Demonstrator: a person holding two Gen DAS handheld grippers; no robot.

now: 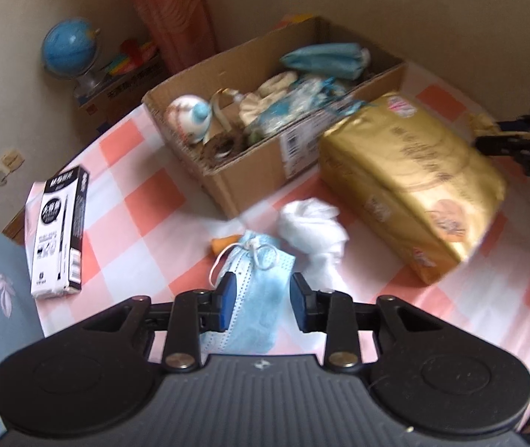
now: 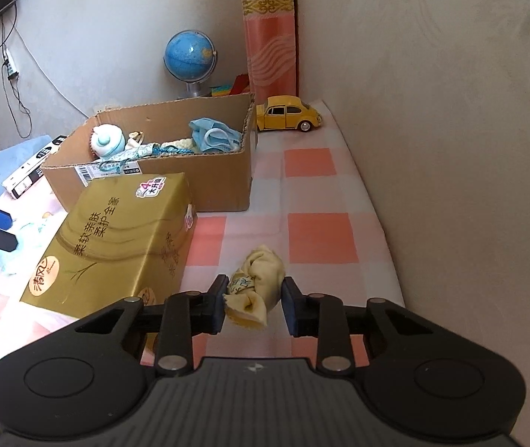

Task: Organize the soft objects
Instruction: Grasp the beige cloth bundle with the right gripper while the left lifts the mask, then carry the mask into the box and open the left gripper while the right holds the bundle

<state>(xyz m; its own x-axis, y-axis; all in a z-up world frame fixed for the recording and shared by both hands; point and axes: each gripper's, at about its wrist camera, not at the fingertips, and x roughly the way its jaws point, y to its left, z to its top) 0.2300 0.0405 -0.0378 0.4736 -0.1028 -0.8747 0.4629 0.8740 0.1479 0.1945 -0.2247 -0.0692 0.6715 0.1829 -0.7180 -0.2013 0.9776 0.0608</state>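
A cardboard box (image 1: 261, 171) holding several soft items stands on the checked table; it also shows in the right wrist view (image 2: 205, 182). My left gripper (image 1: 263, 294) is open, its jaws on either side of a folded blue face mask (image 1: 257, 283) that lies on the table. A white crumpled cloth (image 1: 315, 229) lies just beyond the mask. My right gripper (image 2: 253, 300) is open around a knotted yellow cloth (image 2: 261, 279) lying on the table, with a gap at its right pad.
A gold tissue pack (image 1: 410, 182) lies right of the box, also in the right wrist view (image 2: 116, 242). A black-and-white pen box (image 1: 58, 223) lies at left. A yellow toy car (image 2: 289, 113), a globe (image 2: 189, 56) and a red roll (image 2: 270, 33) stand by the wall.
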